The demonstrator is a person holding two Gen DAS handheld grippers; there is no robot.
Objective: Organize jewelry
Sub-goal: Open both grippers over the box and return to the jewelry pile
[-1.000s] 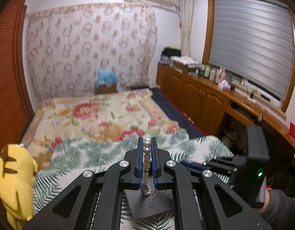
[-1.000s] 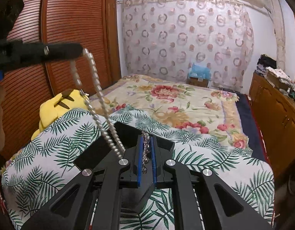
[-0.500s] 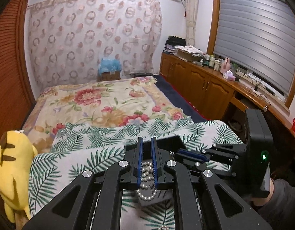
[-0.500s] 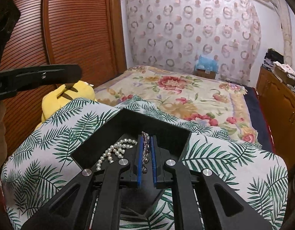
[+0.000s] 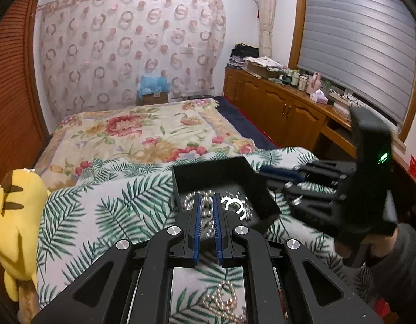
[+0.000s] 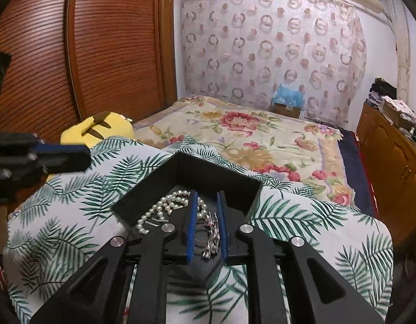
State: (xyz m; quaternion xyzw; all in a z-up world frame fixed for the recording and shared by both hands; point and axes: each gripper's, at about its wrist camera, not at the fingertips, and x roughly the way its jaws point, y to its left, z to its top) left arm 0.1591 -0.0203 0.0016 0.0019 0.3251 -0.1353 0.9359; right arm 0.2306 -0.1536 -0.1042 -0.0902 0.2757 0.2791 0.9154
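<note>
While pearl necklace lies coiled in black box, no clear axis, both grippers' jaws apart

White pearl necklace in black box, green palm-leaf cloth, yellow plush, blue-lined fingers.

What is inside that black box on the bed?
The black box holds a pearl necklace, a silver chain and white rings. The right tool hides the rest.
</note>
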